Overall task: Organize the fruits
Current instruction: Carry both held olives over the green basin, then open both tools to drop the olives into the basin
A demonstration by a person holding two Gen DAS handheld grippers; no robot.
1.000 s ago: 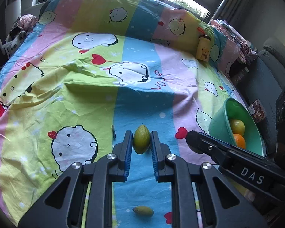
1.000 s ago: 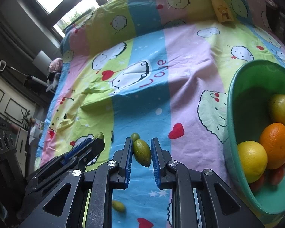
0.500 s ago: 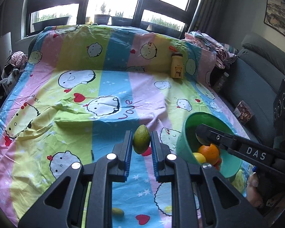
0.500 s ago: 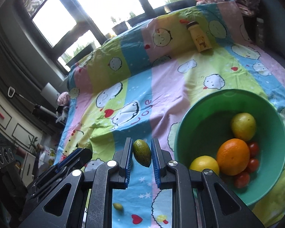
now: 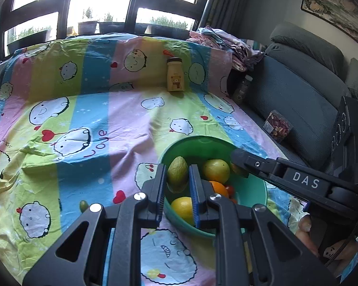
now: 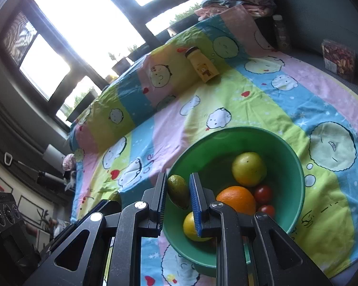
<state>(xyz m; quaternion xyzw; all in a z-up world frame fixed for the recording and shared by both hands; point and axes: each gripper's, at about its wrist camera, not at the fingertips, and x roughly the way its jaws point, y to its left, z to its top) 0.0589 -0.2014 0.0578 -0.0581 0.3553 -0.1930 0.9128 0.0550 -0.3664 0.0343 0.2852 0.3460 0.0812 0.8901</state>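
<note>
My left gripper (image 5: 177, 178) is shut on a small green oval fruit (image 5: 177, 174), held above the near rim of the green bowl (image 5: 257, 190). My right gripper (image 6: 177, 190) is shut on a second, darker green oval fruit (image 6: 178, 191) at the bowl's (image 6: 291, 169) left rim. In the bowl lie a yellow-green round fruit (image 6: 249, 168), an orange (image 6: 236, 200), a lemon (image 6: 191, 226) and small red tomatoes (image 6: 263, 194). The right gripper's arm (image 5: 298, 178) crosses over the bowl in the left wrist view. One more small green fruit (image 5: 83, 205) lies on the sheet.
A colourful cartoon sheet (image 5: 88, 119) covers the surface. A yellow bear bottle (image 5: 175, 78) stands at its far side. A grey sofa (image 5: 298, 109) with a snack box (image 5: 276, 128) runs along the right. A person's hand (image 5: 307, 233) shows at lower right.
Both grippers have risen and swung right with their fruits, from over the blue stripe to the green bowl. The loose green fruit stays behind on the sheet.
</note>
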